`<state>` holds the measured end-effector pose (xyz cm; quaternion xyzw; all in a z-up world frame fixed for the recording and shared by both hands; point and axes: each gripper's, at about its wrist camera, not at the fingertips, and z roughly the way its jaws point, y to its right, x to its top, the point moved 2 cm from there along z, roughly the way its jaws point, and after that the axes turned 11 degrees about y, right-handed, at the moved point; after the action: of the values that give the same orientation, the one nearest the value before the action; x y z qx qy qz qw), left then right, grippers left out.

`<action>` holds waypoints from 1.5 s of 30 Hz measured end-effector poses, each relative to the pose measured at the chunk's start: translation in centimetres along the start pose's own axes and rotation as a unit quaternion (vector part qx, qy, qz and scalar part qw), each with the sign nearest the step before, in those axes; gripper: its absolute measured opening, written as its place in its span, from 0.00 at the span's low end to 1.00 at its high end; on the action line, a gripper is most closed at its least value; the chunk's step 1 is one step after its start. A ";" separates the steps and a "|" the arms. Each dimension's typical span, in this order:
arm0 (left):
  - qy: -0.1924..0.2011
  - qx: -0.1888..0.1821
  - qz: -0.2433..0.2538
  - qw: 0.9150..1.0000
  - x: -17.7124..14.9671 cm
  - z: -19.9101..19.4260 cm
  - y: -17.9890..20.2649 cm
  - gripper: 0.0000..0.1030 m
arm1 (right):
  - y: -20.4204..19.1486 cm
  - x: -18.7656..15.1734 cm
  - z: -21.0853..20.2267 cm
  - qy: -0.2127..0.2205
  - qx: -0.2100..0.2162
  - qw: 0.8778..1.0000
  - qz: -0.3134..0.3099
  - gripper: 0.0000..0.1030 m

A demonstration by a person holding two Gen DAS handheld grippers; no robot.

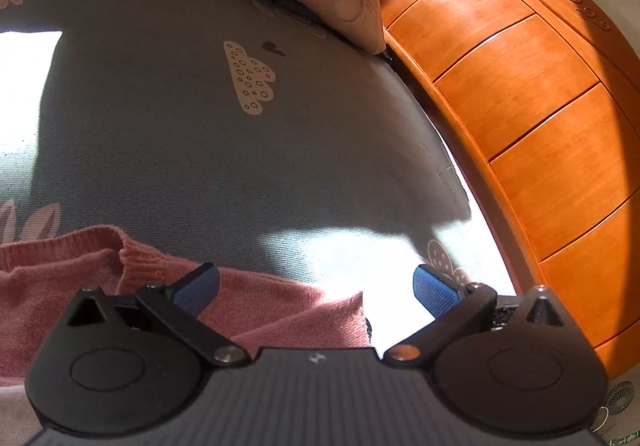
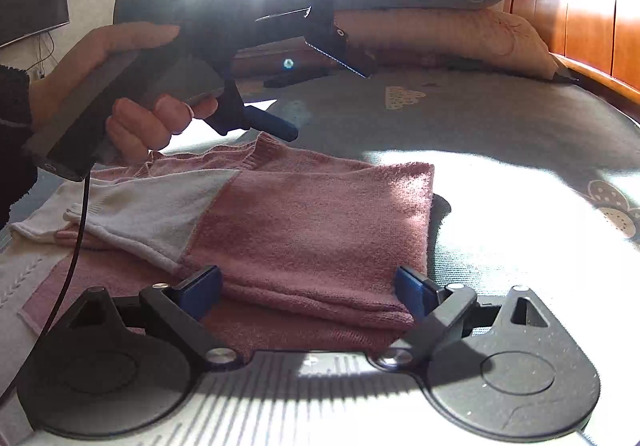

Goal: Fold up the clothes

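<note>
Right gripper [image 2: 308,292]: jaws wide apart, empty, straddling the near folded edge of the sweater [image 2: 312,222], which lies on the bed [image 2: 500,118]. Left gripper [image 1: 316,288]: jaws likewise spread, holding nothing, poised above the sweater's ribbed hem [image 1: 140,258]. Judgement: the fold appears largely made; the next pinch should take all stacked layers together at the edge, or the thick knit will slip and bunch. Sweater is soft pink knit with a cream sleeve [image 2: 160,214] folded across it. Beyond, grey printed sheet, two plump pillows [image 2: 440,34], then a glossy panelled wooden headboard [image 1: 520,86]
</note>
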<state>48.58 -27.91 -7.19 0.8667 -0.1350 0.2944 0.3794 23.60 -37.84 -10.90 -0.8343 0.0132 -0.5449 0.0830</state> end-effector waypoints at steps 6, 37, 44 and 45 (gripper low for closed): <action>0.021 0.038 -0.007 0.999 -0.6 1.9 -1.8 0.99 | -0.1 0.0 0.1 0.000 0.000 1.000 -0.003 0.94; 0.075 0.103 -0.073 0.989 0.8 -3.9 -8.3 0.99 | -0.8 -0.3 0.4 0.001 -0.006 1.000 -0.028 0.99; 0.047 0.058 -0.058 0.996 -1.0 -4.7 -6.1 0.99 | -0.9 -0.4 0.3 0.002 -0.007 1.000 -0.028 0.99; 0.044 0.068 -0.049 0.995 -1.1 -4.2 -6.0 0.99 | -0.9 -0.4 0.3 0.001 -0.007 1.000 -0.029 0.99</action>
<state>48.80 -20.74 -9.09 0.8823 -0.0553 0.3219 0.3388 23.68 -36.89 -11.21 -0.8342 -0.0071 -0.5481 0.0609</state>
